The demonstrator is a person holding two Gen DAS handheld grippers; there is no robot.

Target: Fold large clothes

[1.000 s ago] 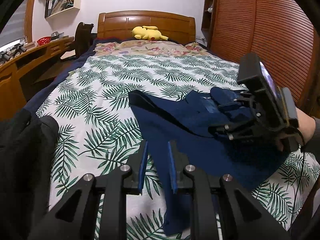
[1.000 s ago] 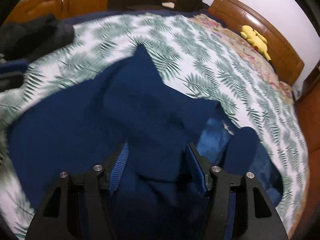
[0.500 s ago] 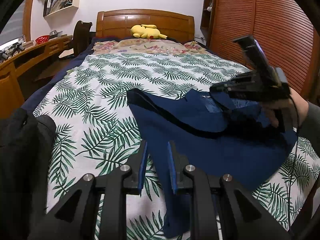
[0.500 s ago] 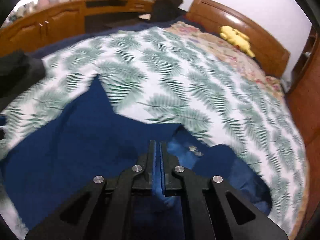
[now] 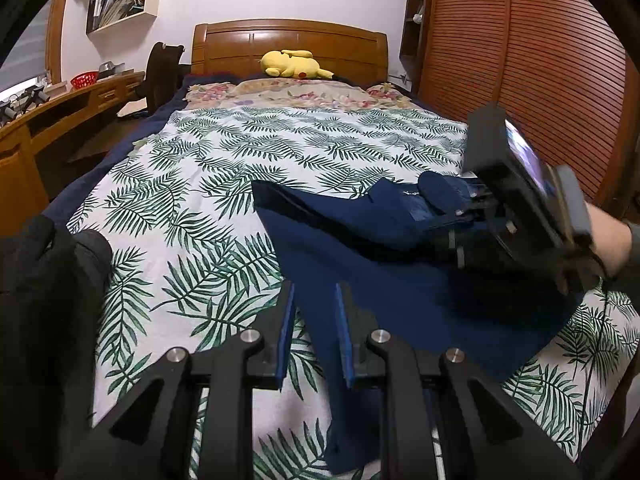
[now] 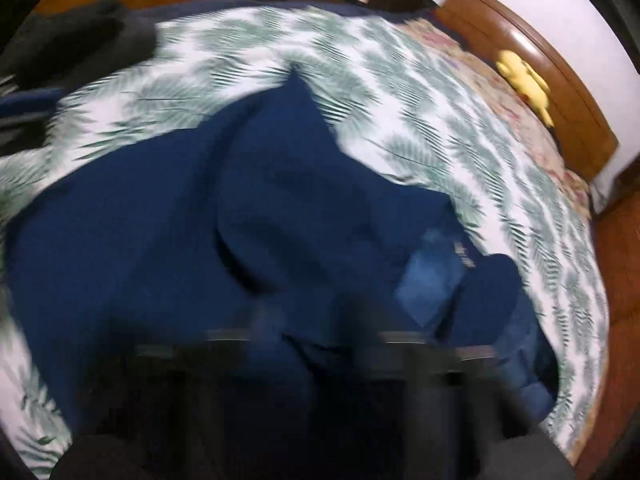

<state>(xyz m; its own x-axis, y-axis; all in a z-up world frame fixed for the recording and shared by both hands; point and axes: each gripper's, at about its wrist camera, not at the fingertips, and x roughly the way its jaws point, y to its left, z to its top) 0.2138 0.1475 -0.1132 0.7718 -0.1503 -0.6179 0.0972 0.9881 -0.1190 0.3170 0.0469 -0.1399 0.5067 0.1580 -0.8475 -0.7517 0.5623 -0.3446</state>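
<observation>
Between the parted fingers of the left gripper (image 5: 314, 332) runs an edge of the navy blue cotton garment (image 5: 400, 280), unclamped, spread on the fern-print bedspread (image 5: 192, 208). Ahead and right, the right gripper (image 5: 460, 236) sits low over the garment's folded upper part; its state cannot be told. Beyond lies a yellow plush toy (image 5: 292, 65).

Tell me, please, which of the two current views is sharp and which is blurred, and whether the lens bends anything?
Left wrist view: sharp, the left hand-held gripper and blue garment crisp; fisheye bows the wardrobe slats. Right wrist view: heavy motion blur smears the leaf-print cover and the right hand-held gripper's own fingers, so its state is unreadable.
</observation>
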